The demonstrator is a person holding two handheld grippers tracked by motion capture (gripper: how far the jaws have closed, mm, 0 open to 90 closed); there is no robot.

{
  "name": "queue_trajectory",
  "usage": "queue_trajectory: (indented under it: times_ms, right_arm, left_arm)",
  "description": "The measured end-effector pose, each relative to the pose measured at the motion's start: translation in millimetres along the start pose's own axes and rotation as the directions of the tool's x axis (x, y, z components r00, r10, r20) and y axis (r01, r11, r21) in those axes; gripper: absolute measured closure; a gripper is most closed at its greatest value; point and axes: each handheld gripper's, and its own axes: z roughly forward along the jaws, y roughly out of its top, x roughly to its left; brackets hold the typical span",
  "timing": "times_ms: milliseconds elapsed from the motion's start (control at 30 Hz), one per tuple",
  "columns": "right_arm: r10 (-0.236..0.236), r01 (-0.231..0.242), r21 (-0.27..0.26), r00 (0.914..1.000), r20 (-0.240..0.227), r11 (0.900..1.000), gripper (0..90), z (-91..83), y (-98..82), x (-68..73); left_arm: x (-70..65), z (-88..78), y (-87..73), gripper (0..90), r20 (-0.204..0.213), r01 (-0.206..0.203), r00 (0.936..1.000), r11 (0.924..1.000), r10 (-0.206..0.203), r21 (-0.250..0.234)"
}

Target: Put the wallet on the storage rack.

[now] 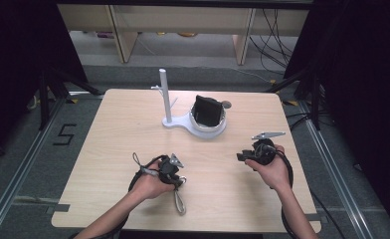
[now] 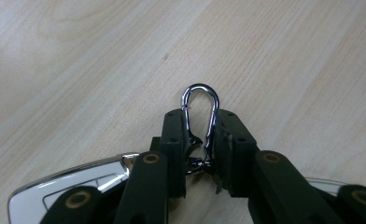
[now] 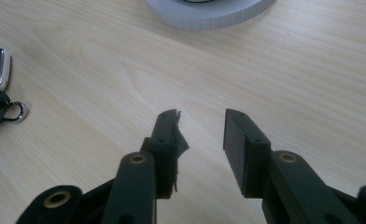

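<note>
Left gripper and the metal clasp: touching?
Touching. In the left gripper view the left gripper has both jaws pressed against the sides of the metal clasp, with no gap visible on either side.

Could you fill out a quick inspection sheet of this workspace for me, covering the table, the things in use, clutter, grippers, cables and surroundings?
Surface: light wooden table, bare around the work.
Job's things: metal clip on a key ring, beside a shiny key fob; white stand with an upright post, black item in its round dish.
Clutter: nothing seen.
Grippers: left gripper shut on the clip; right gripper open, nothing between its jaws.
Cables: one cable trails from the left gripper; more lie on the floor behind.
Surroundings: dark curtains both sides, wooden furniture beyond.
</note>
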Motion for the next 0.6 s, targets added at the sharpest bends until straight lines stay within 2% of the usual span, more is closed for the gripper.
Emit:
queue_trajectory:
  times_ms: [67, 100, 133, 200, 233, 267, 333, 367, 400, 433, 467, 533, 600]
  right_arm:
    - [-0.021, 0.021, -0.017, 0.9997, 0.011, 1.000, 66.0, 0.7, -0.3, -1.3]
    - [-0.028, 0.030, -0.029, 0.9988, 0.039, 0.999, 66.0, 1.4, -1.1, -1.4]
    - [-0.016, 0.017, -0.029, 0.9992, 0.037, 0.999, 66.0, 0.8, -1.0, -0.5]
    - [-0.021, 0.022, -0.031, 0.9992, 0.033, 0.999, 66.0, 1.1, -1.0, -0.7]
    - [-0.024, 0.025, -0.036, 0.9991, 0.036, 0.999, 66.0, 1.2, -1.1, -0.2]
    - [-0.024, 0.025, -0.036, 0.9991, 0.036, 0.999, 66.0, 1.2, -1.1, -0.2]
    - [-0.016, 0.019, -0.078, 0.9995, 0.028, 0.997, 65.9, 5.3, -2.1, 0.7]
    - [-0.022, 0.024, -0.061, 0.9991, 0.037, 0.998, 65.9, 4.7, -1.6, 0.5]
    - [-0.050, 0.052, -0.056, 0.9981, 0.035, 0.997, 65.9, 3.9, -0.8, -0.4]
    - [-0.034, 0.036, -0.049, 0.9989, 0.032, 0.998, 65.9, 3.7, -0.8, 1.0]
    - [0.002, -0.001, -0.026, 0.9993, 0.038, 1.000, 65.8, 2.4, -0.8, 3.5]
    - [0.001, -0.001, -0.013, 0.9994, 0.034, 1.000, 65.8, 2.0, -0.2, 3.3]
    - [0.008, -0.007, -0.026, 0.9991, 0.042, 1.000, 65.8, 2.0, -0.5, 3.9]
  left_arm:
    - [-0.5, -0.4, -0.1, 74.1, -0.001, -0.003, 1.0000, 1.0000, 0.003, 0.002]
    - [-0.5, -0.4, -0.2, 74.2, 0.007, -0.004, 1.0000, 1.0000, 0.004, 0.002]
    - [-1.2, -0.7, -0.8, 74.3, 0.008, 0.002, 1.0000, 1.0000, -0.002, -0.001]
    - [-1.2, -1.9, -1.3, 75.9, 0.008, -0.005, 1.0000, 0.9999, 0.005, -0.010]
    - [-0.2, -7.8, -0.4, 81.6, 0.001, -0.019, 0.9998, 0.9992, 0.019, -0.034]
    - [-0.2, -7.8, -0.4, 86.0, 0.001, -0.019, 0.9998, 0.9992, 0.019, -0.034]
    - [-0.7, -9.7, 0.4, 86.3, -0.020, -0.041, 0.9990, 0.9989, 0.041, -0.021]
    - [-1.4, -8.0, -0.3, 86.2, -0.024, -0.044, 0.9988, 0.9987, 0.043, -0.027]
    - [-1.2, -7.9, -0.4, 86.1, -0.026, -0.037, 0.9990, 0.9990, 0.036, -0.027]
    - [-1.4, -7.3, -0.6, 85.5, -0.024, -0.021, 0.9995, 0.9992, 0.020, -0.035]
    - [-0.5, -7.0, -0.7, 84.1, -0.019, -0.017, 0.9997, 0.9993, 0.016, -0.032]
    - [0.2, -2.4, -3.1, 79.4, -0.023, -0.007, 0.9997, 0.9999, 0.006, -0.012]
    - [0.0, -1.1, -4.1, 76.8, -0.019, -0.006, 0.9998, 0.9999, 0.006, -0.015]
